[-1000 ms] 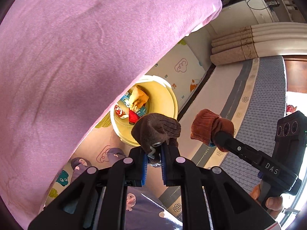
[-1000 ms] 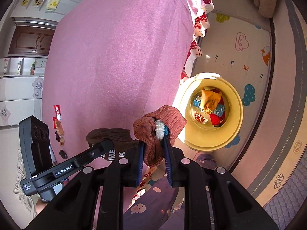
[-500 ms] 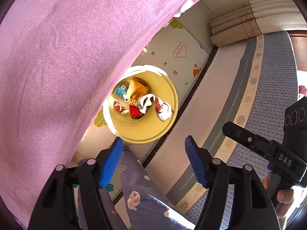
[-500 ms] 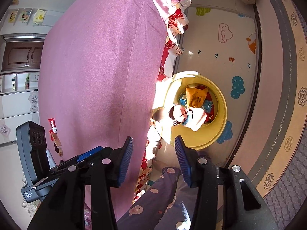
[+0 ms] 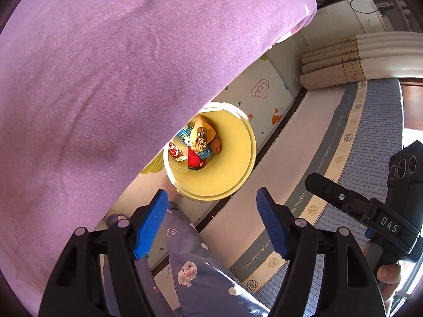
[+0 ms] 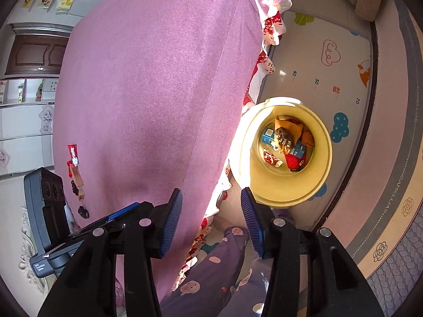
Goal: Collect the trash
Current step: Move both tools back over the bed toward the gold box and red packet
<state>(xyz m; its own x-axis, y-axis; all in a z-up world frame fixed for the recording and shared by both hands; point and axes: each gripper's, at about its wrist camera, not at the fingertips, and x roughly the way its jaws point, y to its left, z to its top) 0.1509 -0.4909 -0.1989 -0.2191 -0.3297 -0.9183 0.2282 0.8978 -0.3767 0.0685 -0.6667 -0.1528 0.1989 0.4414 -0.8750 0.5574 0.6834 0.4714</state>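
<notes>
While both hand-held grippers gape empty, the yellow bin stands upright, mouth up, holding trash.

The pink bedspread hides the near side of the yellow bin in the left wrist view; the wrappers lying far off on it in the right wrist view are too small to identify

A pale yellow bin holds red, blue and orange wrappers. Beside it, a pink bedspread. The floor mat carries cartoon clouds.
</notes>
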